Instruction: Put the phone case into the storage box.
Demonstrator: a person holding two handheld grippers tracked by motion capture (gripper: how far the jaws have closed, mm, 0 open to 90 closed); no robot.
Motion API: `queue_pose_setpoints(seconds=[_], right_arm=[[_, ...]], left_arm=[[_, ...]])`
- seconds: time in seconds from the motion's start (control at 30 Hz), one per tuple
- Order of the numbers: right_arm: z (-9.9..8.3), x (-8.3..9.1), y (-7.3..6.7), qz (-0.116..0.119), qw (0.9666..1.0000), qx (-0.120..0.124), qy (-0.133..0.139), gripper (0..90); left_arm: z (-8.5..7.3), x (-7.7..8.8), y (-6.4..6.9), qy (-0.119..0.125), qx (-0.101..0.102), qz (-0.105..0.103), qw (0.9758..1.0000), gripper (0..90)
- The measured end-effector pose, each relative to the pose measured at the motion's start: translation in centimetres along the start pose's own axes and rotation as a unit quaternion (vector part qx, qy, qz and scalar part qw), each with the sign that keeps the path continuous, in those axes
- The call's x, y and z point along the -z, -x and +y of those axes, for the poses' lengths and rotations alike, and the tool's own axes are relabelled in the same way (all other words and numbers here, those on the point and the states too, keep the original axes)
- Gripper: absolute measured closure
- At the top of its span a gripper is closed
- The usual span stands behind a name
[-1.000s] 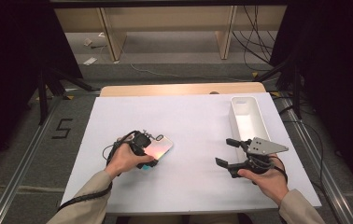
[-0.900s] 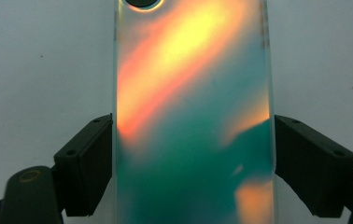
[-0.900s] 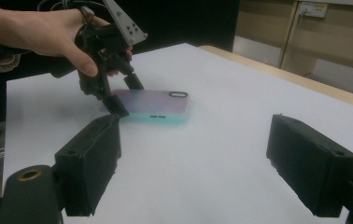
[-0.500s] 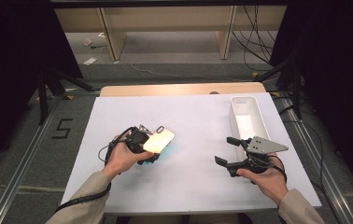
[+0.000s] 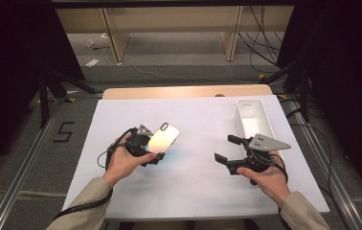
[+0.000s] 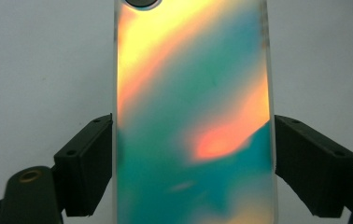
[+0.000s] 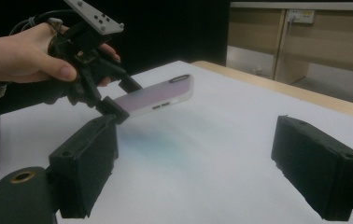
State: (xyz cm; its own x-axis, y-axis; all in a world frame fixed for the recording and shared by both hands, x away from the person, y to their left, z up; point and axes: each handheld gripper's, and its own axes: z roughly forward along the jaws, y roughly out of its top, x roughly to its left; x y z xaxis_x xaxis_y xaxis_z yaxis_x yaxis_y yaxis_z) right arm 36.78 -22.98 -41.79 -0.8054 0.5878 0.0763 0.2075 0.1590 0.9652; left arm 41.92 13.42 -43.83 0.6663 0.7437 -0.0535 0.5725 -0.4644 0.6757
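Observation:
A phone (image 5: 164, 137) with a shiny iridescent back of orange, yellow and teal is held off the white table, its camera end tilted up and away. My left gripper (image 5: 154, 151) is shut on the phone's lower end, one jaw on each long side. In the left gripper view the phone (image 6: 193, 116) stands upright between the jaws of the left gripper (image 6: 193, 172). My right gripper (image 5: 227, 149) hovers at the table's right, open and empty. The right gripper view looks between the wide jaws of the right gripper (image 7: 207, 172) at the phone (image 7: 156, 100) and the left gripper (image 7: 111, 105) holding it.
A long white tray (image 5: 243, 120) stands at the right, beyond the right gripper. A white sheet (image 5: 198, 191) covers the table, whose wooden far edge (image 5: 184, 91) shows behind. Dark curtains and stand legs flank the table.
The left gripper has lifted the phone off the table and tipped its far end upward. The right gripper has stayed in place.

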Motion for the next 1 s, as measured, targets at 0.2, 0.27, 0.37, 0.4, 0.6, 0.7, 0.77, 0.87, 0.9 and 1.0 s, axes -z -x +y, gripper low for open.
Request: queue_pose_setpoints(seconds=[0.2,0.27,0.37,0.4,0.6,0.7,0.77,0.87,0.9,1.0], right_arm=[[0.9,-1.9,0.2,-0.004,0.9999,-0.01,-0.002,14.8],[1.1,-2.5,0.3,-0.006,0.9999,-0.015,-0.002,14.8],[1.3,-3.6,0.6,-0.007,0.9997,-0.025,-0.001,14.8],[1.4,-3.8,0.6,-0.007,0.9996,-0.027,-0.003,14.7],[1.6,-5.8,0.9,-0.005,0.9986,-0.053,-0.001,14.7],[1.8,-6.9,0.9,-0.001,0.998,-0.064,-0.004,14.9],[1.9,-7.5,0.9,0.0,0.9977,-0.067,-0.004,15.1],[2.0,-8.3,0.9,0.002,0.9972,-0.074,-0.006,15.4],[2.0,-8.6,0.9,0.001,0.9971,-0.075,-0.008,15.5],[2.0,-9.5,0.9,0.005,0.996,-0.088,-0.015,15.9]], left_arm=[[-0.3,0.3,0.5,0.014,-0.005,-0.002,0.9999,17.2],[-0.5,0.4,0.7,0.018,-0.006,-0.003,0.9998,17.2],[-0.7,0.5,0.9,0.022,-0.01,-0.004,0.9997,17.2],[-0.7,0.5,1.1,0.024,-0.011,-0.006,0.9996,17.2],[-0.7,0.5,2.3,0.041,-0.02,-0.013,0.9989,17.2],[-0.6,0.3,3.1,0.05,-0.024,-0.02,0.9982,17.1],[-0.5,0.3,3.6,0.053,-0.028,-0.022,0.9979,17.2],[-0.4,0.1,4.2,0.056,-0.033,-0.027,0.9975,17.1],[-0.4,0.0,4.4,0.057,-0.033,-0.029,0.9974,17.2],[-0.4,-0.1,4.9,0.058,-0.038,-0.032,0.9971,17.1]])
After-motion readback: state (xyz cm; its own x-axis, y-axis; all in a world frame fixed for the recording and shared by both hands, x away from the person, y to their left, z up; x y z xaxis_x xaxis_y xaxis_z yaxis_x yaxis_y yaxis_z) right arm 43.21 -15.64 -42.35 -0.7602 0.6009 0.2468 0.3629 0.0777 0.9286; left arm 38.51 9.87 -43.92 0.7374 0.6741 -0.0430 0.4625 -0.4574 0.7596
